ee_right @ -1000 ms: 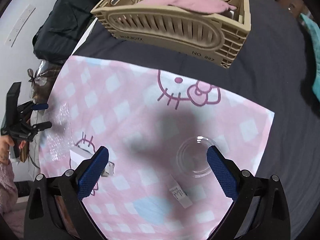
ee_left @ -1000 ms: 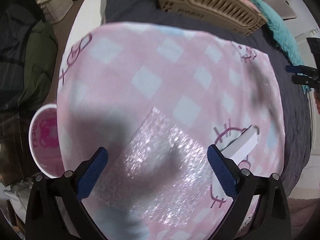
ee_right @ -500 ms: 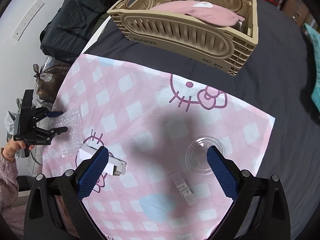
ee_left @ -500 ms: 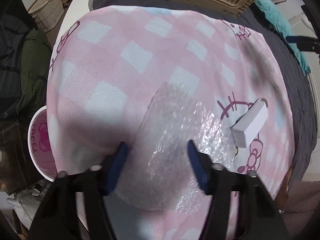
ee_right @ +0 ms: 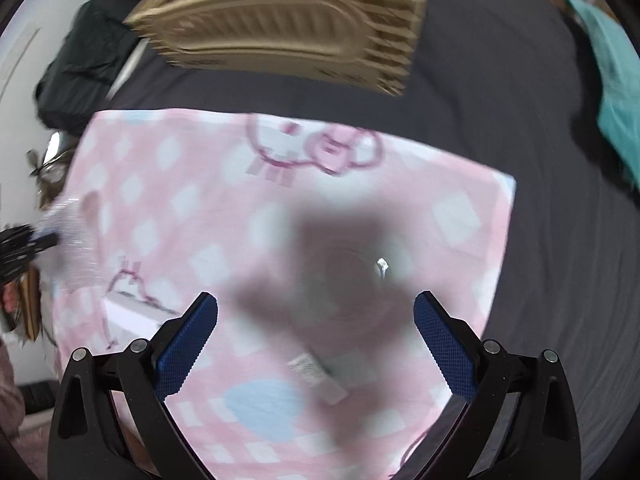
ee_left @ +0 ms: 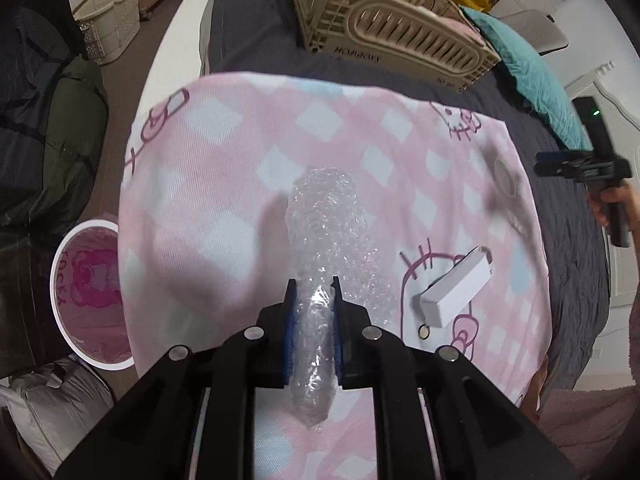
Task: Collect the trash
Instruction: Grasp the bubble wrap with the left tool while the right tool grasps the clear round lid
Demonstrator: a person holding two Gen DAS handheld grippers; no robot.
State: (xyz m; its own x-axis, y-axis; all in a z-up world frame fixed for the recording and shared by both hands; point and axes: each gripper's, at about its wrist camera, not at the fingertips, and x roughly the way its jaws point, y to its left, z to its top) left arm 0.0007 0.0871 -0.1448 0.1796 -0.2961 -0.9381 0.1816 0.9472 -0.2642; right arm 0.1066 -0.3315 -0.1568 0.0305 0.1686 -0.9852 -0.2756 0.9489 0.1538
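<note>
My left gripper (ee_left: 314, 292) is shut on a sheet of clear bubble wrap (ee_left: 324, 232), which is bunched between the blue pads and lifted off the pink checked blanket (ee_left: 224, 168). A small white box (ee_left: 456, 294) lies on the blanket to its right. A pink-lined trash bin (ee_left: 90, 292) stands on the floor at the left. My right gripper (ee_right: 316, 332) is open and empty above a clear plastic lid (ee_right: 360, 280) in its shadow, with a small white label strip (ee_right: 316, 372) below. The left gripper with the wrap (ee_right: 68, 236) shows at the far left of the blurred right wrist view.
A beige slatted crate (ee_left: 392, 28) with pink cloth sits on the dark bedcover (ee_left: 568, 240) behind the blanket; it also shows in the right wrist view (ee_right: 288, 32). A teal cloth (ee_left: 532, 80) lies at the right. A white laundry basket (ee_left: 108, 16) and dark bags stand on the floor.
My left gripper closed on the bubble wrap and raised it, bunching it. My right gripper moved down toward the clear lid, and its view is now blurred by motion.
</note>
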